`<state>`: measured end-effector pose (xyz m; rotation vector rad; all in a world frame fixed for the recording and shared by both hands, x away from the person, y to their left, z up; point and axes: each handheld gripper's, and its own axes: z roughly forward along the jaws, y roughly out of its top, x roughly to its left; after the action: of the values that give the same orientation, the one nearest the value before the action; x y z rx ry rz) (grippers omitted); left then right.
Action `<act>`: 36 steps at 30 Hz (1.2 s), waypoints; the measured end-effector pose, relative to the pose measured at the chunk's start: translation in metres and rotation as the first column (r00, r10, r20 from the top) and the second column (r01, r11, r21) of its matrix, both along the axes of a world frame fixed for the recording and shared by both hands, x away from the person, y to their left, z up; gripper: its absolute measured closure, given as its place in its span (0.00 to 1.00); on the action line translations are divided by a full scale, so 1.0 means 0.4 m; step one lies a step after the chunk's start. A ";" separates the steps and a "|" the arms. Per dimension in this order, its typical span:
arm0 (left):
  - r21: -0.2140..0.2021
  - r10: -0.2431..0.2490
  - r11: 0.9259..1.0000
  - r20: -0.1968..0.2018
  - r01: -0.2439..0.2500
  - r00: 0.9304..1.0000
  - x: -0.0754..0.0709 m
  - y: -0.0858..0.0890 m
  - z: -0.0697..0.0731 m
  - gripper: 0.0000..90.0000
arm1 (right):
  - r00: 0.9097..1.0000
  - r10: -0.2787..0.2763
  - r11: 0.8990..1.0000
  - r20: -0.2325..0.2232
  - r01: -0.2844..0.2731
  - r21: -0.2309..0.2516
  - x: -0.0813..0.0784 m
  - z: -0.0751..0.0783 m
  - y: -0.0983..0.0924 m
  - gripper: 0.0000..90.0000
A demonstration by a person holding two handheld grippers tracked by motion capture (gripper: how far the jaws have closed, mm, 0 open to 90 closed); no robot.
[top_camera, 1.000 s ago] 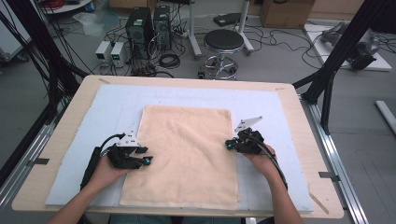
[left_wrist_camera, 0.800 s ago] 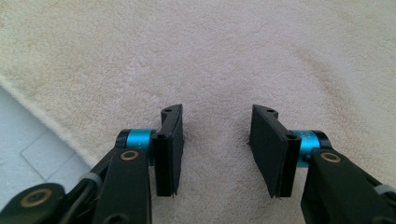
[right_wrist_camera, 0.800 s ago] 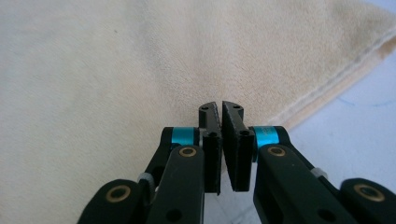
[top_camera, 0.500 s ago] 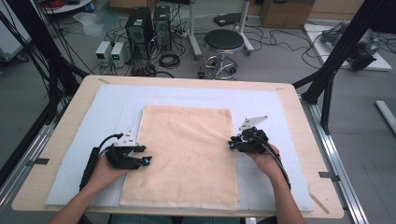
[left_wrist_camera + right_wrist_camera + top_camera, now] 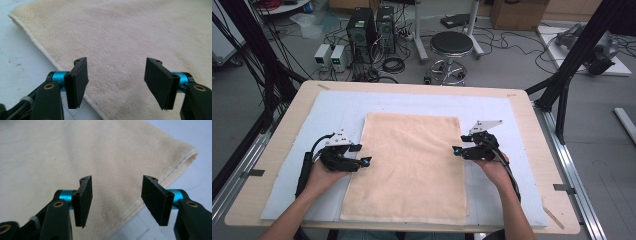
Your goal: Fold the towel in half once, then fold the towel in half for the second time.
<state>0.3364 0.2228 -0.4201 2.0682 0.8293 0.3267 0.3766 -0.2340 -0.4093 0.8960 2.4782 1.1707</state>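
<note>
Both sets of jaws have just been opened, nothing held: the left gripper [image 5: 364, 161] at the towel's [image 5: 412, 165] left edge, the right gripper [image 5: 457, 149] at its right edge; the towel is spread flat mid-table [image 5: 522, 107].

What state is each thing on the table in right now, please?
Towel: spread flat on the pad, held by neither gripper.
Left gripper: at the towel's left edge; jaws have just been opening, nothing pinched.
Right gripper: at the towel's right edge; jaws have just been opening, nothing pinched.
Pad: flat under the towel.
</note>
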 end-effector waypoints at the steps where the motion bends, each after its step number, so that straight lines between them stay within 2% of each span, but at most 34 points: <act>1: -0.010 0.016 1.000 0.000 -0.016 1.000 0.003 0.002 0.000 0.36 | 1.000 0.002 1.000 -0.002 -0.002 0.004 0.002 0.003 0.003 0.43; 4: -0.032 0.044 0.999 -0.011 -0.044 0.999 0.012 0.013 0.001 0.31 | 1.000 0.007 1.000 0.014 -0.007 -0.008 0.011 0.019 0.018 0.40; 6: -0.018 0.061 0.998 -0.028 -0.061 0.998 0.024 0.016 0.006 0.28 | 1.000 0.007 1.000 0.015 -0.006 -0.007 0.017 0.029 0.024 0.38; 10: -0.035 0.073 0.997 -0.028 -0.074 0.997 0.046 0.021 0.036 0.21 | 1.000 0.011 1.000 0.022 -0.011 -0.003 0.036 0.050 0.031 0.36; 12: -0.022 0.067 0.997 -0.025 -0.068 0.997 0.061 0.021 0.052 0.18 | 1.000 0.006 1.000 0.021 -0.005 -0.004 0.042 0.058 0.034 0.35; 13: -0.037 0.073 0.997 -0.021 -0.074 0.997 0.066 0.021 0.058 0.18 | 1.000 0.004 1.000 0.025 -0.004 -0.001 0.042 0.061 0.035 0.35; 15: -0.018 0.075 0.997 -0.022 -0.075 0.997 0.081 0.018 0.074 0.17 | 0.999 0.008 1.000 0.033 -0.008 -0.004 0.047 0.068 0.036 0.35; 18: -0.028 0.075 0.997 0.000 -0.075 0.997 0.090 0.013 0.090 0.17 | 1.000 0.005 1.000 0.030 -0.005 0.002 0.050 0.075 0.037 0.34; 20: -0.017 0.068 0.998 -0.008 -0.068 0.998 0.096 0.009 0.098 0.17 | 1.000 0.006 1.000 0.025 -0.006 0.001 0.055 0.073 0.037 0.34; 24: -0.017 0.073 0.997 0.002 -0.073 0.997 0.102 0.005 0.116 0.17 | 1.000 0.013 1.000 0.019 -0.013 0.000 0.057 0.073 0.040 0.33; 30: -0.009 0.071 0.997 -0.017 -0.071 0.997 0.128 0.008 0.131 0.17 | 0.999 0.022 1.000 0.029 -0.023 0.014 0.063 0.094 0.041 0.33; 34: -0.012 0.079 0.997 -0.012 -0.079 0.997 0.151 -0.001 0.139 0.17 | 1.000 0.022 1.000 0.021 -0.021 -0.008 0.076 0.098 0.047 0.33; 36: 0.007 0.082 0.997 -0.020 -0.081 0.996 0.168 -0.009 0.142 0.17 | 1.000 0.022 1.000 0.015 -0.022 -0.008 0.089 0.093 0.047 0.33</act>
<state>0.4037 0.2191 -0.3635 2.0505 0.9277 0.3537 0.4123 -0.2151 -0.3719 0.8571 2.4847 1.1700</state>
